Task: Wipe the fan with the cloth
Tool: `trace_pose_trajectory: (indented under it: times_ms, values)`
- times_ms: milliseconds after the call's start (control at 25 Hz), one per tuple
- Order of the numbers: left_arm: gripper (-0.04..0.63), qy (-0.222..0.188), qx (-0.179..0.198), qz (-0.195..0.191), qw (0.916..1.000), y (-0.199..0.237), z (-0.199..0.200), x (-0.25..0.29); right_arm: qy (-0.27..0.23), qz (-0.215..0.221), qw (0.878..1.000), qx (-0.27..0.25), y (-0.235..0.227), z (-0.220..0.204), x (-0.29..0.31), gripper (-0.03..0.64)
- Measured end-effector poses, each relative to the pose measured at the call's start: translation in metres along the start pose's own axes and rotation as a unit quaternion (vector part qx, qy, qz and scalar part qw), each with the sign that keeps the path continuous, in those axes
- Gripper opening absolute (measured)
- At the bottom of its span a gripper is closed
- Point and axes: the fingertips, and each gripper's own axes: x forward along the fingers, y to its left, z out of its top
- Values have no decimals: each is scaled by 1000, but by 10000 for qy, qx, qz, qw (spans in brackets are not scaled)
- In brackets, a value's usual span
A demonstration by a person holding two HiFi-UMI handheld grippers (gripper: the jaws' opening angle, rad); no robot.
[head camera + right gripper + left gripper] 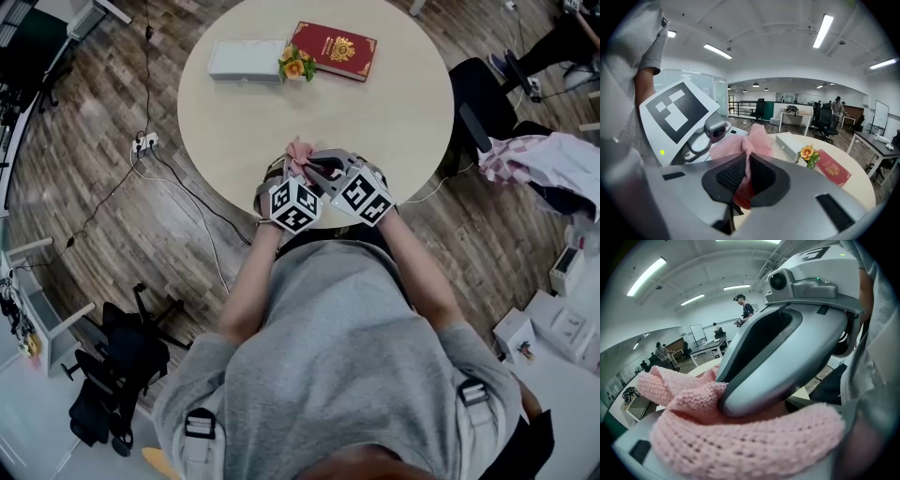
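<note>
A pink knitted cloth (300, 155) is bunched between my two grippers, just above the near edge of the round table (394, 122). My right gripper (746, 176) is shut on the cloth (754, 138), a fold of it pinched between the black pads. My left gripper (745, 460) faces it at very close range. The cloth (740, 441) lies thick across the left jaws and hides them, and it looks gripped there. The right gripper's grey housing (787, 357) fills the left gripper view. In the head view the left gripper (286, 178) and right gripper (314, 169) touch. No fan shows in any view.
At the table's far side lie a red book (335, 50), a flat white box (246, 60) and a small orange flower (297, 65). A dark chair (478, 103) stands to the right. A power strip with cables (145, 142) lies on the floor to the left.
</note>
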Motion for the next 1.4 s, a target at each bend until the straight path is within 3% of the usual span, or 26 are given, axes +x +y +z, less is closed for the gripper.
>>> trace_pose_trajectory:
  times_ms: [400,640,920,1120,1240,1400]
  values:
    - [376,-323,-364,-21,9988,14,6,-4,-167,387,9983,409,9,-1,-9,29]
    - [376,-569,-827,-58,9949,26,3,-11,-578,-18,9978,324,0,0,-23,29]
    - [376,-759,-986,-187,9920,28,-2,-25,-871,-457,9950,173,-11,8,-28,29]
    - [376,-982,-1067,-327,9889,25,-1,-33,-992,-570,9931,263,-21,14,-27,29]
    - [376,-1081,-1172,-243,9869,32,0,-42,-973,-716,9921,345,-27,10,-27,29]
    - [376,-1186,-1223,-157,9853,42,0,-52,-917,-592,9932,405,-15,2,-27,29]
